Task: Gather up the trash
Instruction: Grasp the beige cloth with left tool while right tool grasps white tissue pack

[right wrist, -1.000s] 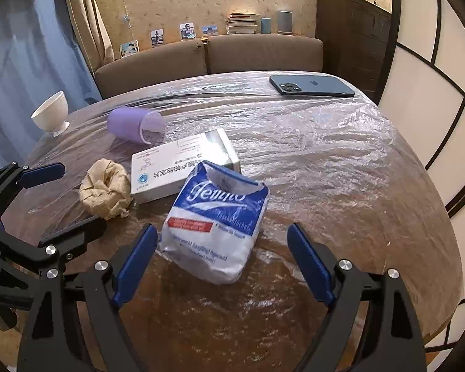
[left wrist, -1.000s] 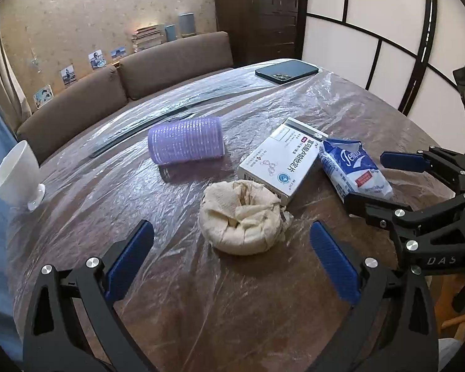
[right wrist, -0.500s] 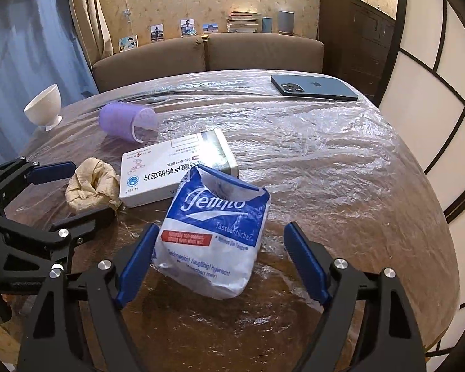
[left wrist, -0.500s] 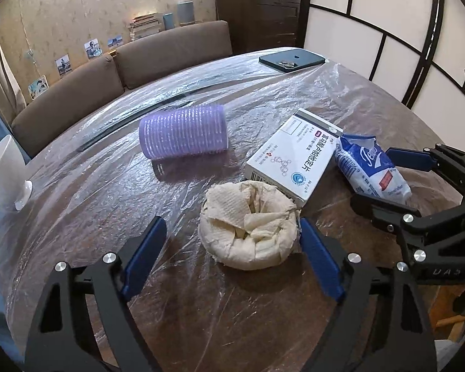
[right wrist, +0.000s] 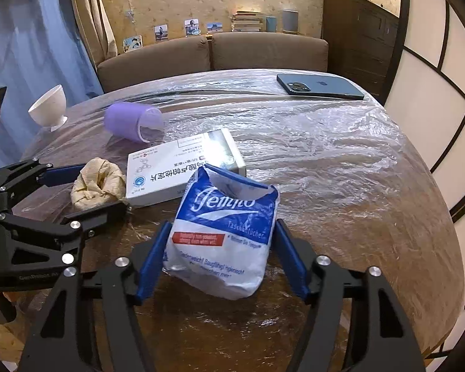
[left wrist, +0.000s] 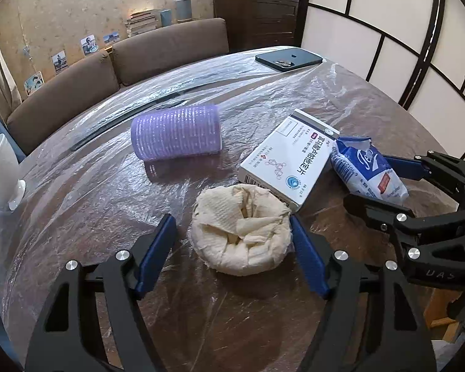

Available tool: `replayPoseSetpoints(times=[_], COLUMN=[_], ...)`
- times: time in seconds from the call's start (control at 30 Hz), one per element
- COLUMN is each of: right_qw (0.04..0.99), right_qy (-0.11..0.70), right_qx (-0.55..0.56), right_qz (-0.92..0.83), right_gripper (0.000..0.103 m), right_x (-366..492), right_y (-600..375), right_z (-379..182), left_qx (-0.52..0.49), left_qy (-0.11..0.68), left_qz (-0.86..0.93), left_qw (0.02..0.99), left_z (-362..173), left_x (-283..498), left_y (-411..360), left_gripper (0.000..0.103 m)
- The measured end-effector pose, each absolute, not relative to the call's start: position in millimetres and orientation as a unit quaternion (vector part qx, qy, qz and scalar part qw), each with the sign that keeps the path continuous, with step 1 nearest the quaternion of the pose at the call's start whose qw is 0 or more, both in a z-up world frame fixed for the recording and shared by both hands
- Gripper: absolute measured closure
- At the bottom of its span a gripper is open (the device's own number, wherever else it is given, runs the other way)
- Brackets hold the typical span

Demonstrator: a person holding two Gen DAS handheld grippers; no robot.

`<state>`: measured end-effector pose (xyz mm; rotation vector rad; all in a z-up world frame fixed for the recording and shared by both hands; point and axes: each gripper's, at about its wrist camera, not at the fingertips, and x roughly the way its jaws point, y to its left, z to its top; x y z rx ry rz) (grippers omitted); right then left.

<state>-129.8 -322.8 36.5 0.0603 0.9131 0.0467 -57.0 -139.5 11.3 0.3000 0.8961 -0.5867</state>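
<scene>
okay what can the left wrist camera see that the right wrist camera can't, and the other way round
Only the left wrist view shows the ridged side of the purple roller and the left gripper's blue pads flanking the crumpled tissue.
Only the right wrist view shows the tissue pack's printed front, between the right gripper's pads.
Both show the white box, the phone and the white cup.

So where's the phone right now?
The phone lies flat at the table's far right edge in the right wrist view, near the sofa, well beyond the white box and apart from everything else.
</scene>
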Motion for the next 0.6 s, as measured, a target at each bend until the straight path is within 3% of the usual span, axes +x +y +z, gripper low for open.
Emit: replayPoseSetpoints(times=[0.07, 0.2, 0.27, 0.6], right_qw=[0.897, 0.897, 0.898, 0.898], right_qy=[0.440, 0.438, 0.436, 0.432], right_qx=[0.032, 0.042, 0.046, 0.066], right_qz=[0.026, 0.033, 0.035, 0.047], right_gripper=[0.044, 0.046, 0.047, 0.052], right_x=[-130.9, -132.7, -134.0, -138.7], right_y=[-323.5, -326.3, -327.9, -336.5], right_z=[37.2, 38.8, 40.1, 44.2], left_qx=[0.143, 0.141, 0.137, 0.104], left_qy=[0.423, 0.424, 0.423, 0.428], left_qz=[-0.280, -0.280, -0.277, -0.271], left_qw=[0.850, 0.850, 0.852, 0.856], left_z=[12.1, 13.0, 13.8, 16.8], left_x=[-59.1, -61.4, -62.0, -65.4], left_y=[-139.8, -140.1, -139.6, -132.8], left_gripper=[0.039, 0.041, 0.049, 0.051])
